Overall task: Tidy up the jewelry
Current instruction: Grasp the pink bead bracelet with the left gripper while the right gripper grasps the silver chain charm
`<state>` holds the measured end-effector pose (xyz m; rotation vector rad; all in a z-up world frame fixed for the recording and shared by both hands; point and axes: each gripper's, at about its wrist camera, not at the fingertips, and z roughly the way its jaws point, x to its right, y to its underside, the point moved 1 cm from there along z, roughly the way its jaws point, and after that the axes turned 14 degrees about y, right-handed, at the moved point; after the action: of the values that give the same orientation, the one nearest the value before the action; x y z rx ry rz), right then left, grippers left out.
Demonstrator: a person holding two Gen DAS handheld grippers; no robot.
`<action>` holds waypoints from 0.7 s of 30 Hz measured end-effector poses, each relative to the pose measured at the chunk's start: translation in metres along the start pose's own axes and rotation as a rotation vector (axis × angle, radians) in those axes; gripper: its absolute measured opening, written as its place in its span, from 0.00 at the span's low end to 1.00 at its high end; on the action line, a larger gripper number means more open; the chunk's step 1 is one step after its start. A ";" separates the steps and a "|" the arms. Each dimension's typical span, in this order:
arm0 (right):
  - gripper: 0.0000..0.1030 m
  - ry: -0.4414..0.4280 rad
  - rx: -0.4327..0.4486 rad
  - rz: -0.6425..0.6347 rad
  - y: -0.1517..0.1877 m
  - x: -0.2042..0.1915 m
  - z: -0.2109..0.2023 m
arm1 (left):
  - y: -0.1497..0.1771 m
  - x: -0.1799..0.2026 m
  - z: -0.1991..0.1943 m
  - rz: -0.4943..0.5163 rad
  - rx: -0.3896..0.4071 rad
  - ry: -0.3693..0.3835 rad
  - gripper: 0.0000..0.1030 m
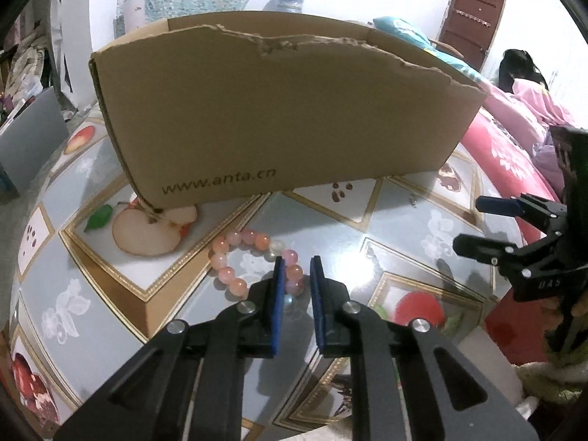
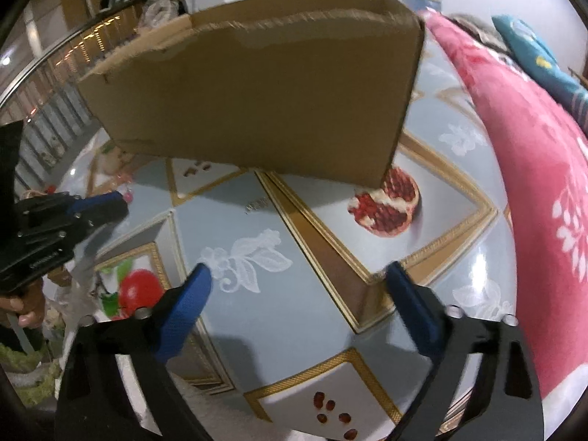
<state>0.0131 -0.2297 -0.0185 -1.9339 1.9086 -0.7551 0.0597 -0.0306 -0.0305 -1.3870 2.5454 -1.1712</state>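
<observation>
Left gripper narrowed around bracelet, grip unclear; right gripper open, empty; box behind.

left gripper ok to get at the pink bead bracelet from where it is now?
Probably yes. The left gripper is already down over the bead bracelet, with one side of the bead loop between its narrowed blue pads. Nothing blocks it; the cardboard box stands behind and the right gripper is well aside.

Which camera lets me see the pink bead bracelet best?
The left wrist view. The pink bead bracelet lies there on the tablecloth in front of the cardboard box, with the left hand-held gripper closed around its near side. The right wrist view shows only a tiny pink blur beside that gripper, too unclear to call beads.
</observation>
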 end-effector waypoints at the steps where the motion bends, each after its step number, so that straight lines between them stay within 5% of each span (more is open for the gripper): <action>1: 0.77 -0.003 0.015 -0.016 -0.001 -0.003 -0.003 | 0.000 0.000 0.000 -0.002 0.003 -0.003 0.13; 11: 0.38 -0.093 0.123 -0.150 -0.020 -0.025 0.000 | -0.001 0.002 0.002 0.026 0.008 -0.013 0.13; 21: 0.22 -0.083 0.127 -0.275 -0.030 -0.030 0.020 | 0.000 0.005 0.004 0.045 0.009 -0.027 0.13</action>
<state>0.0495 -0.2007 -0.0219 -2.1357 1.5260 -0.8342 0.0584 -0.0369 -0.0316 -1.3263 2.5358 -1.1483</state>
